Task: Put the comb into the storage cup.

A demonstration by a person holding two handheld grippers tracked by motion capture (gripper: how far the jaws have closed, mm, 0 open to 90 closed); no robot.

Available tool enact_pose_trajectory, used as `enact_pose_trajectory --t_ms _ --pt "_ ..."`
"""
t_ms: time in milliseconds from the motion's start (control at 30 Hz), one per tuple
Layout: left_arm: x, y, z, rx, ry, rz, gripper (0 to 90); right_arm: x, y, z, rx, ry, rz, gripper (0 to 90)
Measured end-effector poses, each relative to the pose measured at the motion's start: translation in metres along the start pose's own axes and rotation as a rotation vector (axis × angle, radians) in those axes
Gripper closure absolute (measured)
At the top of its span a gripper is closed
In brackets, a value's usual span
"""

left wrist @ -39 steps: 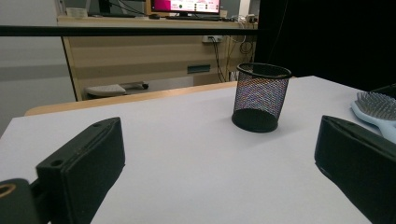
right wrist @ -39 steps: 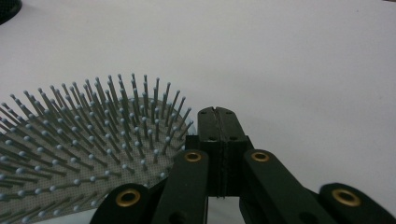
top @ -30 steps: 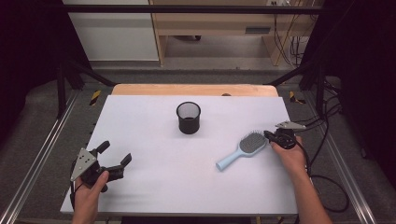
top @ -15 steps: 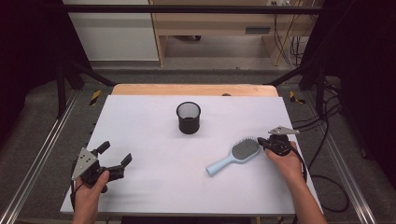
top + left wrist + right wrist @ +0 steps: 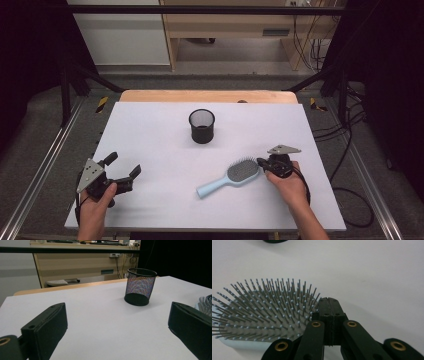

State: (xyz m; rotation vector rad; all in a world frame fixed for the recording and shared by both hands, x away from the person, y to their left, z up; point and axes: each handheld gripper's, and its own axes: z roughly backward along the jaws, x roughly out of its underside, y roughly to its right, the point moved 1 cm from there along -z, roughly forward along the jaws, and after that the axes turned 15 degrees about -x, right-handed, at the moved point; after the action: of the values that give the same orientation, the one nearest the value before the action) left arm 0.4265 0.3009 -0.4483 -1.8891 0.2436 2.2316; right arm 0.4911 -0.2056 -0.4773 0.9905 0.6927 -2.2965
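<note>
Looking down from the high view, we see the hairbrush (image 5: 231, 176) lying bristles-up on the white tabletop (image 5: 150, 135), right of centre and toward the near edge, its pale blue handle pointing left and near. The right tool (image 5: 261, 163) sits at the far right end of the brush head, touching it, with its jaws pressed together. The left tool (image 5: 122, 169) rests at the near left of the tabletop, well apart from the brush, jaws spread wide with nothing between them. A black mesh cup (image 5: 202, 126) stands upright farther back, near the middle. In the left gripper view, we find the two jaws far apart, the cup (image 5: 139, 286) beyond them and brush bristles (image 5: 205, 302) at the right edge. In the right gripper view, the closed jaws butt against the edge of the brush head (image 5: 262, 315); we cannot tell whether they pinch anything.
</note>
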Motion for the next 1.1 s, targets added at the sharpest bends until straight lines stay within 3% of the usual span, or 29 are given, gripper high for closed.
enact_pose_trajectory --t_ms 433,467,500,667,1000,1100 --pt "0.001 -0.001 -0.001 -0.011 -0.027 -0.002 2.7 -0.002 -0.061 -0.028 -0.052 -0.019 0.058 90.0" --pt "0.001 -0.001 -0.001 -0.011 -0.027 -0.002 2.7 -0.002 -0.061 -0.028 -0.052 -0.019 0.058 90.0" --pt "0.001 -0.002 0.000 -0.014 -0.030 0.001 2.7 -0.003 -0.071 -0.033 -0.061 -0.020 0.074 90.0" --pt "0.001 -0.004 0.000 -0.018 -0.036 0.005 2.8 -0.005 -0.093 -0.045 -0.084 -0.034 0.112 90.0" --pt "0.001 -0.006 0.000 -0.028 -0.050 -0.002 2.8 -0.009 -0.127 -0.065 -0.155 -0.056 0.152 90.0" --pt "0.001 -0.006 0.000 -0.029 -0.052 0.002 2.8 -0.011 -0.136 -0.072 -0.153 -0.057 0.166 90.0"
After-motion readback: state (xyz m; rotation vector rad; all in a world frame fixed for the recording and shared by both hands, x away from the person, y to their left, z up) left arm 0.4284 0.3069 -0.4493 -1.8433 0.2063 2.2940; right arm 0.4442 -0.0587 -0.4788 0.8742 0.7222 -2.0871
